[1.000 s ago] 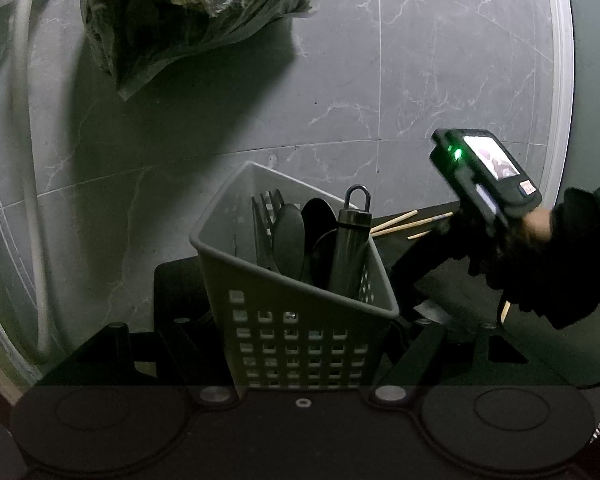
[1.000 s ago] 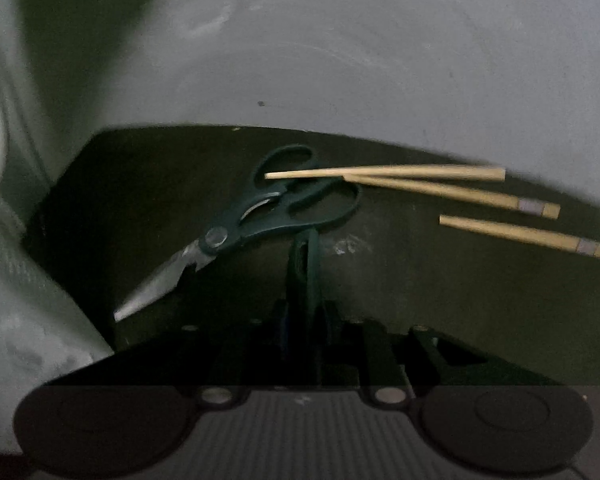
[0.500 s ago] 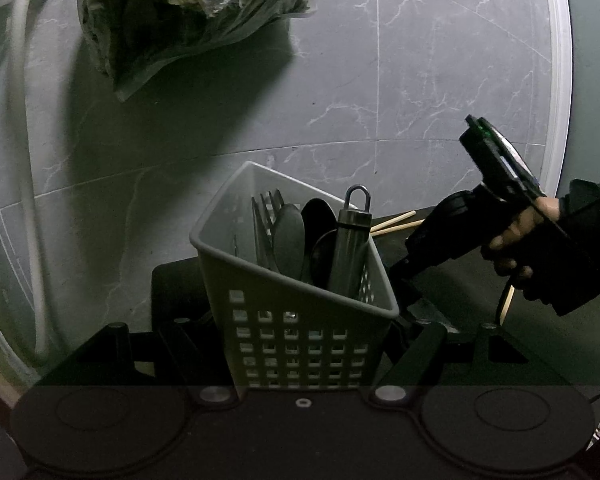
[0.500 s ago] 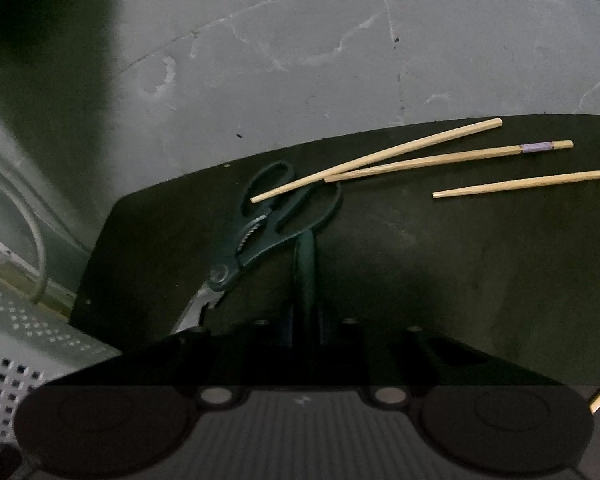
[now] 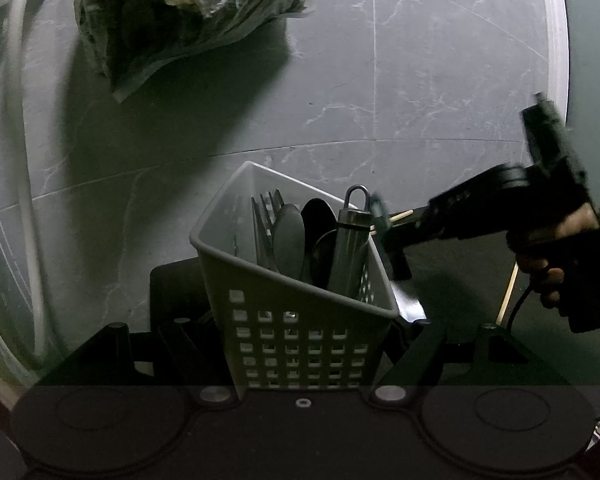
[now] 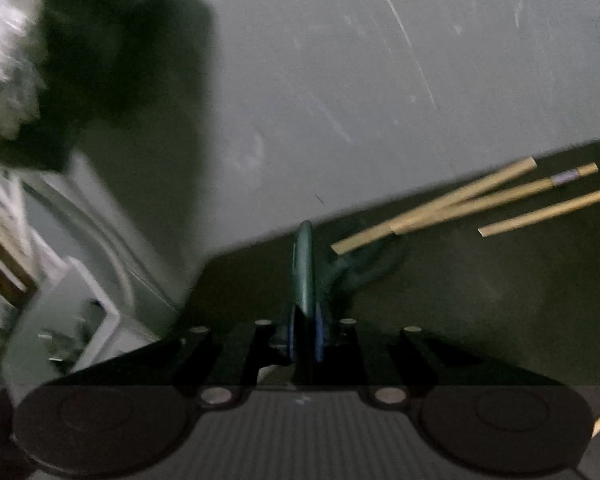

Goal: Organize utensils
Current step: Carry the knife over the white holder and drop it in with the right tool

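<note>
My left gripper (image 5: 300,330) is shut on a grey slotted utensil basket (image 5: 300,352), gripping its two sides. The basket holds forks (image 5: 266,224), dark spoons (image 5: 288,240) and a metal tube with a loop (image 5: 350,252). My right gripper (image 6: 305,320) is shut on the green handle of the scissors (image 6: 304,256). The left wrist view shows the right gripper (image 5: 388,236) just right of the basket's rim, with the scissors (image 5: 410,304) hanging blade-down off the mat. Three wooden chopsticks (image 6: 460,200) lie on the black mat (image 6: 480,312).
A crumpled plastic bag (image 5: 180,12) lies at the back left and a white hose (image 5: 20,160) runs down the left side of the marble counter. A person's hand (image 5: 548,252) holds the right gripper. Another chopstick (image 5: 506,296) lies below that hand.
The right gripper has lifted the scissors off the mat and swung left toward the basket, rolling as it went. The left gripper and basket have stayed still.
</note>
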A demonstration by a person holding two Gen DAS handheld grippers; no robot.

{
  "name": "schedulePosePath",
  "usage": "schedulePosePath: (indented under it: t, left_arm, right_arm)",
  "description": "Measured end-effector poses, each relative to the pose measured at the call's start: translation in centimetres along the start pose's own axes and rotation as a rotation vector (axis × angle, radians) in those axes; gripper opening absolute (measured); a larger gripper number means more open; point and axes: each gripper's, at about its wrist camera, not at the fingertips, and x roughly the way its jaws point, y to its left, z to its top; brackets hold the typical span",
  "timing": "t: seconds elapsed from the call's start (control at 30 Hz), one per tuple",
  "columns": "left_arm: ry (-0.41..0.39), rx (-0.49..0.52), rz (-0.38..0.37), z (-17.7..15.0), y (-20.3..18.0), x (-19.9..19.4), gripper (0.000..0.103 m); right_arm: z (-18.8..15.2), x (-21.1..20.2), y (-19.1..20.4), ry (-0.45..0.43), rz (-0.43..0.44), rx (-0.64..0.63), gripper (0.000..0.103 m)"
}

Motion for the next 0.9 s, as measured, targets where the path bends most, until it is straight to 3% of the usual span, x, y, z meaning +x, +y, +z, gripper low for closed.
schedulePosePath:
  t: [0.2, 0.63, 0.7, 0.73, 0.9]
  left_arm:
    - [-0.001, 0.005, -0.006, -0.1, 0.1, 0.0, 0.076]
    - [-0.002, 0.007, -0.009, -0.1, 0.1, 0.1, 0.076]
    - [-0.002, 0.007, -0.009, -0.1, 0.1, 0.0, 0.076]
    - [-0.002, 0.007, -0.009, -0.1, 0.1, 0.1, 0.076]
    - [-0.003, 0.006, -0.009, -0.1, 0.1, 0.1, 0.076]
  right_arm:
    - [0.0, -2.0, 1.0, -0.100, 0.013, -0.050, 0.011]
    - [0.0, -2.9, 2.2, -0.138, 0.018, -0.098, 0.011]
    - [0.2, -3.1, 2.5, -0.146, 0.022, -0.104, 0.008]
    - [0.3, -3.3, 2.6, -0.152, 0.022, -0.109, 0.000]
    - [1.1, -3.8, 3.2, -0.160, 0.030, -0.144, 0.000]
